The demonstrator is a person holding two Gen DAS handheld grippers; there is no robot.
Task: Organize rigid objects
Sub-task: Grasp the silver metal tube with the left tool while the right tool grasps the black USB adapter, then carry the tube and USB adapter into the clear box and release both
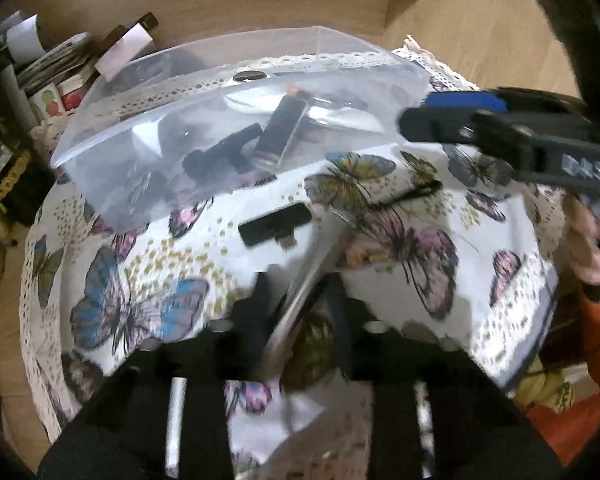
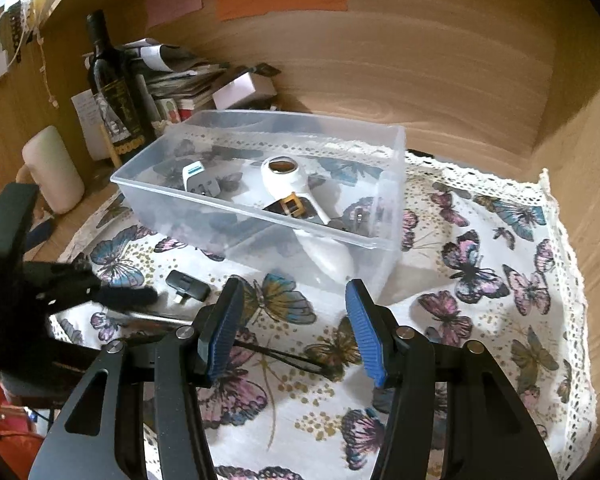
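A clear plastic box (image 2: 392, 184) stands on the butterfly cloth (image 2: 480, 264); it also shows in the left wrist view (image 1: 100, 152). It holds a white handled object (image 2: 288, 180), a white plug adapter (image 2: 198, 180) and dark items. My left gripper (image 1: 300, 300) is shut on a long silver metal bar (image 1: 300, 292), low over the cloth; the bar also shows in the right wrist view (image 2: 152, 318). A small black adapter (image 1: 274, 224) lies just ahead of it, seen too in the right wrist view (image 2: 188, 285). My right gripper (image 2: 292, 328) is open and empty, above a thin black stick (image 2: 284, 356).
A dark wine bottle (image 2: 114, 88), a white candle (image 2: 54, 168) and a pile of papers and boxes (image 2: 188, 76) stand at the back left. Wooden walls (image 2: 440, 60) close in the back and right. The cloth's lace edge (image 2: 556, 208) runs along the right.
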